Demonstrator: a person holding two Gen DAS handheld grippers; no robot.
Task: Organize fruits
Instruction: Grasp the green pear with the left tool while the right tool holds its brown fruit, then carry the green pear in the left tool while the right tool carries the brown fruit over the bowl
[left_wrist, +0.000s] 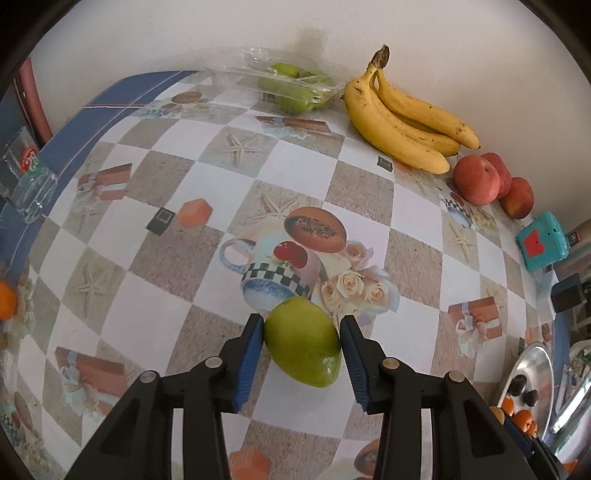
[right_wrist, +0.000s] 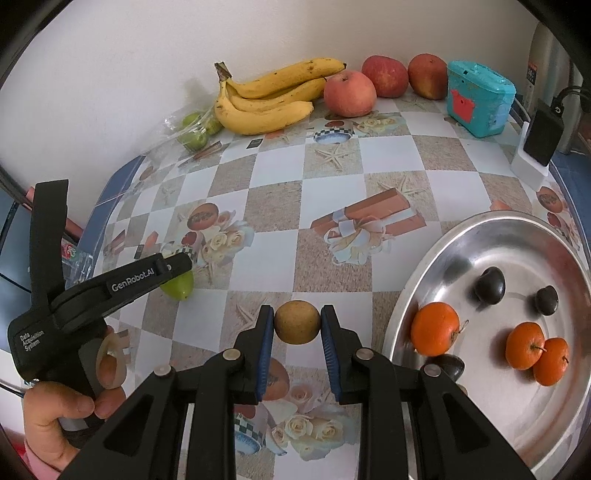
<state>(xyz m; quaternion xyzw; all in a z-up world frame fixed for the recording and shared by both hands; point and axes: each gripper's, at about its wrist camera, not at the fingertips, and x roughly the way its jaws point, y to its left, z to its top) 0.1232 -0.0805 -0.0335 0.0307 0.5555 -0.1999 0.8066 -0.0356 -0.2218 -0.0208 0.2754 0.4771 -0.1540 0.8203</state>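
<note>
My left gripper (left_wrist: 302, 328) is shut on a green mango (left_wrist: 302, 341), held just above the patterned tablecloth; it also shows in the right wrist view (right_wrist: 179, 285). My right gripper (right_wrist: 297, 321) is shut on a small round brownish fruit (right_wrist: 297, 322), just left of a steel tray (right_wrist: 424, 280). The tray holds three oranges (right_wrist: 435, 326) and three dark plums (right_wrist: 489, 284). Bananas (right_wrist: 266, 96), three red apples (right_wrist: 350, 94) and a clear bag of green fruits (right_wrist: 194, 129) lie along the back wall.
A teal box (right_wrist: 478, 98) and a black charger on a white stand (right_wrist: 543, 134) stand at the back right. A glass (left_wrist: 27, 177) stands at the table's left edge. An orange (left_wrist: 7, 299) lies at the far left.
</note>
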